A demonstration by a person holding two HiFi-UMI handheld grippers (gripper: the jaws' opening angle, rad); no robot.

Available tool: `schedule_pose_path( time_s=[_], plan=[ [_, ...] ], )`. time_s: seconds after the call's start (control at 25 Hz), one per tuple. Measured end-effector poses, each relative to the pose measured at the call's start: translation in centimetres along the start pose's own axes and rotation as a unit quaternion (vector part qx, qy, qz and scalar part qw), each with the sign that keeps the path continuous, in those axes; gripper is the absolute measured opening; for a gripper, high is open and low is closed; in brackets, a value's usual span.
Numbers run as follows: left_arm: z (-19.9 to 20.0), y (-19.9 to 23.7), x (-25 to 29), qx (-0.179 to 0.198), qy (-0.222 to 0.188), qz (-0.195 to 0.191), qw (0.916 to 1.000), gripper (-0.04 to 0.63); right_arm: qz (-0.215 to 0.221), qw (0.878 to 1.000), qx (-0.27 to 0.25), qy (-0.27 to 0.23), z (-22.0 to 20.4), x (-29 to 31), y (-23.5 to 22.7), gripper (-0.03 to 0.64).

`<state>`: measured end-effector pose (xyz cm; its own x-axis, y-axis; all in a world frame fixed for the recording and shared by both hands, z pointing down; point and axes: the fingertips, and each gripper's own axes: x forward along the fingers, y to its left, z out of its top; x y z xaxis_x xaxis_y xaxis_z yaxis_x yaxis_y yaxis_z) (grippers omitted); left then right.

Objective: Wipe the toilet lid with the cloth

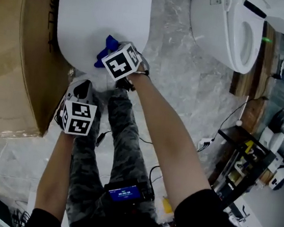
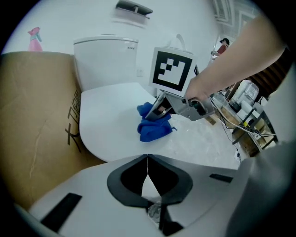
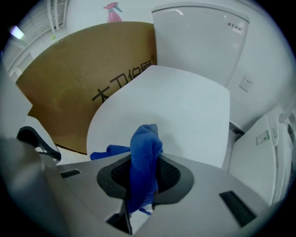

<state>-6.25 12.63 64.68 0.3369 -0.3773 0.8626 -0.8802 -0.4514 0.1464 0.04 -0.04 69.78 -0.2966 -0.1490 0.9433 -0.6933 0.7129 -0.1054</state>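
A white closed toilet lid [image 1: 103, 13] fills the top left of the head view. My right gripper [image 1: 115, 60] is shut on a blue cloth [image 1: 108, 47] and presses it onto the lid's front part. In the right gripper view the blue cloth [image 3: 144, 159] is pinched between the jaws, with the toilet lid [image 3: 180, 115] beyond. The left gripper view shows the cloth [image 2: 152, 125] bunched on the lid [image 2: 111, 120] under my right gripper [image 2: 159, 111]. My left gripper [image 2: 147, 169] is shut with nothing in it and hangs just off the lid's front edge, seen also as the left gripper [image 1: 79, 97] in the head view.
A tall cardboard box [image 1: 15, 54] stands against the toilet's left side. A second white toilet [image 1: 229, 28] sits at the upper right on the marble floor [image 1: 186, 90]. Cables and equipment racks [image 1: 259, 166] crowd the right. The person's legs [image 1: 107, 147] stand below the lid.
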Motion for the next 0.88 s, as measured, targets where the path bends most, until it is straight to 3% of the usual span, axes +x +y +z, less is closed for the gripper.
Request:
schedule_pose_path(
  time_s=[0.24, 0.6, 0.72, 0.88],
  plan=[
    [-0.4, -1.2, 0.3, 0.041, 0.004, -0.013, 0.9991, 0.012, -0.021, 0.999, 0.030, 0.009, -4.4, -2.1, -1.1, 0.092],
    [0.2, -2.1, 0.3, 0.101, 0.005, -0.008, 0.9948, 0.012, -0.024, 0.997, 0.042, -0.065, -4.5, -9.3, -2.5, 0.092],
    [0.3, -2.8, 0.9, 0.153, 0.000, 0.009, 0.9881, 0.012, -0.014, 0.996, 0.036, -0.085, -4.6, -10.5, -2.5, 0.092],
    [0.0, -3.4, 1.9, 0.231, -0.005, 0.043, 0.9719, 0.012, 0.014, 0.994, 0.028, -0.108, -5.7, -11.5, -2.0, 0.092]
  ],
)
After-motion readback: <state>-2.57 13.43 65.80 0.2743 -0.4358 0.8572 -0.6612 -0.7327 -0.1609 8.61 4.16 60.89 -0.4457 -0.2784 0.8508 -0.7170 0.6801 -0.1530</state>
